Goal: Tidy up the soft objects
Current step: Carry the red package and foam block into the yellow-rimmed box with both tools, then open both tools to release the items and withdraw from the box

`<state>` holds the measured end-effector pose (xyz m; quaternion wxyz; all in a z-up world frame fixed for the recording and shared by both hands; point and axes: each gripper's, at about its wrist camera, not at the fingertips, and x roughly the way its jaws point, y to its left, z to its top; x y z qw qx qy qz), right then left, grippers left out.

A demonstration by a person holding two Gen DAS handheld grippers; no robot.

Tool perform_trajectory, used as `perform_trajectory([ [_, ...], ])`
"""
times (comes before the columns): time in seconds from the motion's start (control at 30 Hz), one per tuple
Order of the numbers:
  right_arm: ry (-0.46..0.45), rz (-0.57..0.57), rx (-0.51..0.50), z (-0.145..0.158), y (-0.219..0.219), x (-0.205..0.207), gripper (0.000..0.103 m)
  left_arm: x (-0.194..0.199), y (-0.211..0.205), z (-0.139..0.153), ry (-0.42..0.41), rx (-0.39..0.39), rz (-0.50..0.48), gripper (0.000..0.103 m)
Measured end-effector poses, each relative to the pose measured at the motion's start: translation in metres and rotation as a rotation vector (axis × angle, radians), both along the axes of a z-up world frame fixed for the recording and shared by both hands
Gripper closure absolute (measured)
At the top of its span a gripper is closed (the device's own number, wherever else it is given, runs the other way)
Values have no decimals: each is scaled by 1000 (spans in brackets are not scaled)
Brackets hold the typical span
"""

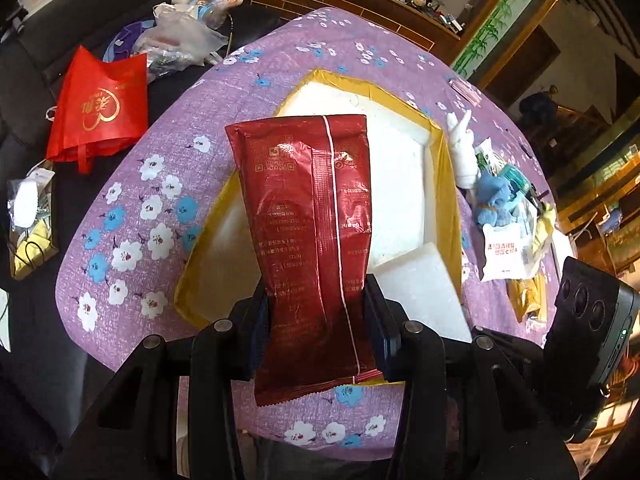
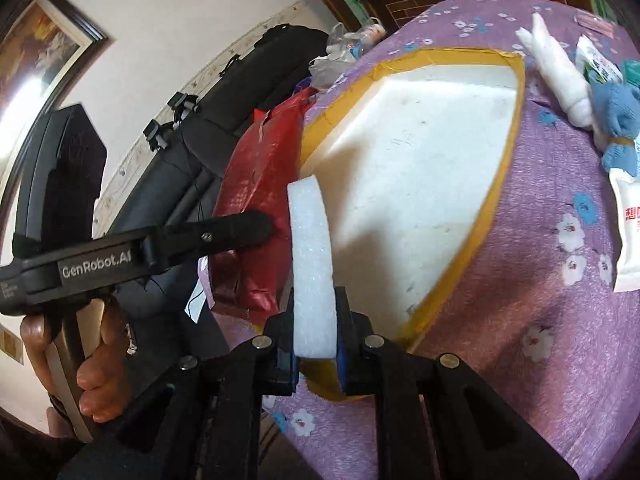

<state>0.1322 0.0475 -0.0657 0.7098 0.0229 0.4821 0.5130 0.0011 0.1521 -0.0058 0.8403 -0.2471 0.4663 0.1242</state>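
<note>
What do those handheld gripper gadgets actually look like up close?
Each gripper is matte black plastic: the left gripper and the right gripper show angular linkage arms with round silver pivot pins and dark blue pads inside the fingers. The side view of the left one shows white "GenRobot.AI" lettering, a bare hand on its handle, and a black camera block.

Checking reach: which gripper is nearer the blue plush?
Right. The blue plush lies right of the box; the right gripper, holding a foam slab, is on that side. The left gripper, gripping the red packet, is farther left.
</note>
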Motion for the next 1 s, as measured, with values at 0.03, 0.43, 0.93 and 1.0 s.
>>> perform_trajectory([
  [0.03, -12, -6, -3, 2, 2, 1, 92, 4, 2, 1, -1, 3, -3, 61],
  [0.43, -190, -130, -37, 24, 23, 4, 47, 27, 14, -12, 29, 51, 0, 58],
  [0.93, -166, -258, 105, 22, -167, -71, 45, 1, -88, 29, -199, 81, -201, 49],
  [1.0, -163, -300, 94, 20, -187, -82, 45, 8, -115, 27, -196, 72, -249, 49],
])
